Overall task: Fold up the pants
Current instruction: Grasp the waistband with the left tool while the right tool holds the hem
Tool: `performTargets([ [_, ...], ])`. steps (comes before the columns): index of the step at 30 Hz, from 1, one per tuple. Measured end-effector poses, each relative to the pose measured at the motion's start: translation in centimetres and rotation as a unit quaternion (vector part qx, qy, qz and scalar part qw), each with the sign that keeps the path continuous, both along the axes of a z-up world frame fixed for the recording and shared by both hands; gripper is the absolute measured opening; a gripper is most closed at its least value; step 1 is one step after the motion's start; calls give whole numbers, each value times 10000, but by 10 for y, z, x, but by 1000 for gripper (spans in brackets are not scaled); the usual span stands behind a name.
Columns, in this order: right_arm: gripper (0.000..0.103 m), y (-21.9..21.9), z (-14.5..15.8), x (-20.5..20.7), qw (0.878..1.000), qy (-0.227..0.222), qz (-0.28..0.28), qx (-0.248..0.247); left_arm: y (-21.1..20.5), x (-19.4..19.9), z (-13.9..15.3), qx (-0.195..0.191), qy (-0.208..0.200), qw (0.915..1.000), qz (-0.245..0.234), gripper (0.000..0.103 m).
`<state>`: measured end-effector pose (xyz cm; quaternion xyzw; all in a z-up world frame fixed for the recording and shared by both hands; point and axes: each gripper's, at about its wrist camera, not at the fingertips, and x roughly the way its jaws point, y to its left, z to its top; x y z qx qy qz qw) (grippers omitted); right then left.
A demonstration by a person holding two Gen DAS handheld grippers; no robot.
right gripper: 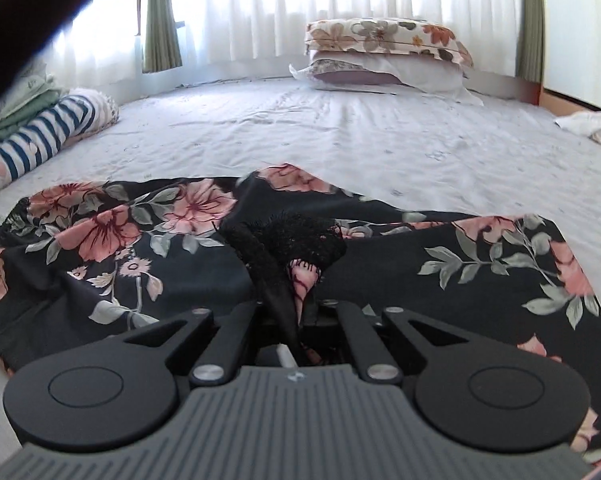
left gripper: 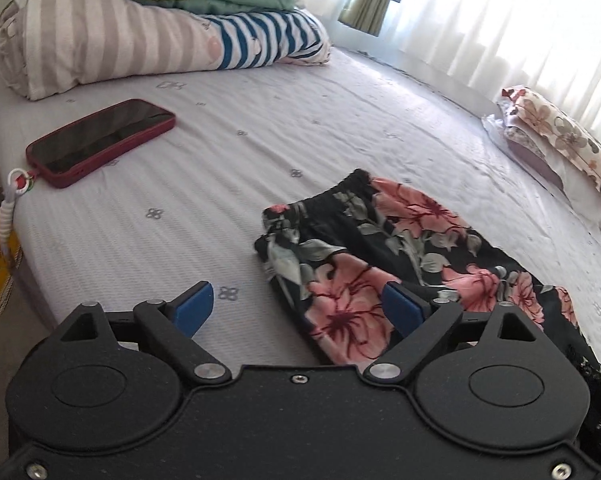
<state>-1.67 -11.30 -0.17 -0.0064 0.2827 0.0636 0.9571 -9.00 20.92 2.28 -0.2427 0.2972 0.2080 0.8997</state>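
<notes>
Black pants with pink flowers (left gripper: 380, 248) lie on the bed, waistband toward the far side. My left gripper (left gripper: 298, 306) is open, blue pads apart, just above the pants' near left edge, holding nothing. In the right wrist view the pants (right gripper: 120, 248) spread across the bed. My right gripper (right gripper: 292, 304) is shut on the pants' black lace hem (right gripper: 300, 236), which bunches up between the closed fingers.
A red phone (left gripper: 100, 140) with a strap lies on the bed (left gripper: 260, 128) to the left. A striped rolled blanket (left gripper: 140, 48) and folded bedding sit at the far left. Floral pillows (right gripper: 384, 52) lie by the curtained window. A white cloth (right gripper: 584, 124) lies far right.
</notes>
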Motion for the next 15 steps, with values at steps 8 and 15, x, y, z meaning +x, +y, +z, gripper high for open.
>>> performTargets([
  [8,83,19,-7,-3,9977,33,662,173,15,6,-11,-489,-47,9986,192,96],
  [15,86,9,1,-26,9944,32,922,522,17,28,-16,-519,-19,9984,215,103],
])
